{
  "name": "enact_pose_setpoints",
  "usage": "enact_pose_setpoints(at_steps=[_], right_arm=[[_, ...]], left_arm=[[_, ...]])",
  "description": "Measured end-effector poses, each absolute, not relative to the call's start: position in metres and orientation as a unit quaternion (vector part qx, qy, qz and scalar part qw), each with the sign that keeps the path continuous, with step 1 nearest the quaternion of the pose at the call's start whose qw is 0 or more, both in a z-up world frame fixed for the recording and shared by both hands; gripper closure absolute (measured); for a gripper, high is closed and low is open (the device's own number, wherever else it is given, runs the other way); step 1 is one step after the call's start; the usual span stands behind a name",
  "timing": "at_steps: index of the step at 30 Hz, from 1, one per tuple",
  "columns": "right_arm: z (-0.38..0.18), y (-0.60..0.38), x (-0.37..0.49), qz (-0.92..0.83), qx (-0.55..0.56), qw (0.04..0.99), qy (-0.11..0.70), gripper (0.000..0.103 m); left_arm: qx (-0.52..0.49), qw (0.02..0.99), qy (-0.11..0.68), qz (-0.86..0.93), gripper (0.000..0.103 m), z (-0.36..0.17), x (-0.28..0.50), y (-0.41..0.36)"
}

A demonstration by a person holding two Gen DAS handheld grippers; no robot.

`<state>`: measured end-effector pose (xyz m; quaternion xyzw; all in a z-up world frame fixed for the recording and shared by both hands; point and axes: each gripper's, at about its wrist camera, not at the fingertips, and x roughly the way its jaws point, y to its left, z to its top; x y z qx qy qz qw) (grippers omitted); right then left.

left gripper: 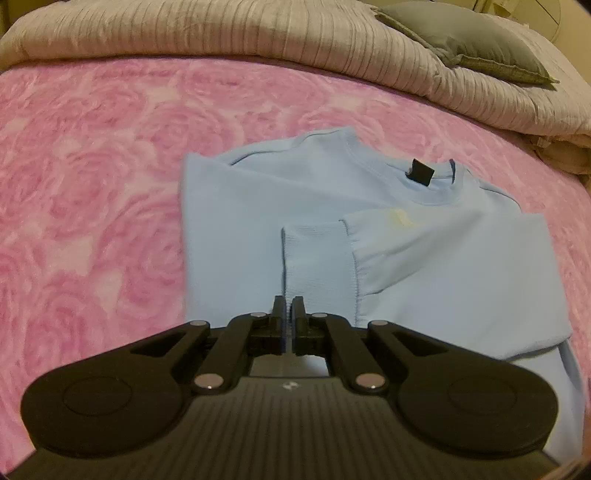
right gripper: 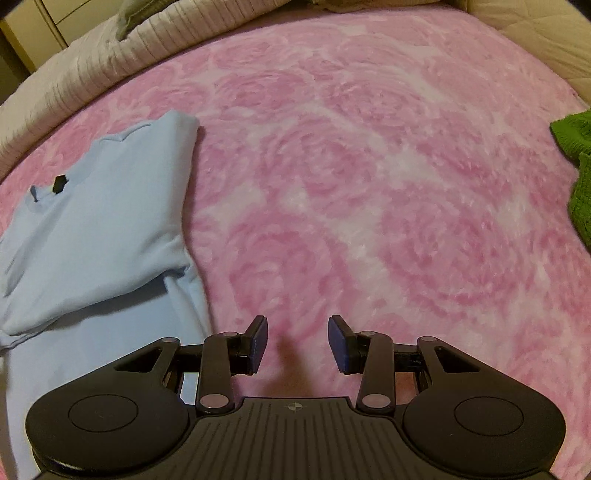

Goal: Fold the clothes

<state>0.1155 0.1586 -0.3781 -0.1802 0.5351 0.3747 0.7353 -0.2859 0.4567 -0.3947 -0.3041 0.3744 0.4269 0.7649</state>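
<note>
- Two black tools work over a bed: the left tool [left gripper: 288, 306] has its jaws pressed together on the ribbed cuff [left gripper: 317, 266] of a light blue sweatshirt [left gripper: 240, 206], a thin edge of fabric showing between the fingers.
- Right tool [right gripper: 297, 341] hangs with its blue-padded fingers [right gripper: 258, 341] spread apart and nothing between them, just above the bedcover and just beside the sweatshirt's right edge [right gripper: 110, 221].
- Sweatshirt lies flat on the bed, neck away from the tools, a black label [left gripper: 419, 171] showing inside the collar; one sleeve is folded across the chest, and a faint yellowish mark [left gripper: 400, 218] sits below the neckline.
- Pink blanket [right gripper: 369, 184] with a large rose pattern covers the bed beneath the garment, and it fills most of the right wrist view.
- Beige ribbed comforter [left gripper: 221, 33] is bunched along the far side of the bed, with a grey pillow [left gripper: 469, 40] resting on it at the right of the left wrist view.
- Green knitted garment [right gripper: 576, 166] lies at the right edge of the right wrist view, well apart from the sweatshirt.
- Pale cabinet fronts [right gripper: 33, 29] show in the room's far left corner in the same view; neither of the person's hands is visible in either view.
</note>
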Motion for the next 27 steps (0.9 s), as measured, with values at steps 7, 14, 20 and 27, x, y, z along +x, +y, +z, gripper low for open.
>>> enact_pose_setpoints(at_steps=[7, 14, 20, 27], right_arm=[[-0.386, 0.154, 0.085, 0.355, -0.198, 0.745, 0.529, 0.063], [-0.329, 0.137, 0.051, 0.383, -0.155, 0.773, 0.481, 0.062], [-0.325, 0.127, 0.018, 0.431, -0.171, 0.744, 0.481, 0.062], [-0.365, 0.098, 0.003, 0.483, -0.215, 0.723, 0.444, 0.061]], left_arm=[[-0.312, 0.745, 0.421, 0.412, 0.098, -0.412, -0.286, 0.47], [-0.325, 0.754, 0.395, 0.412, 0.096, -0.339, -0.318, 0.428], [-0.312, 0.715, 0.443, 0.441, 0.085, -0.339, -0.34, 0.37], [-0.292, 0.72, 0.424, 0.465, 0.085, -0.375, -0.347, 0.326]])
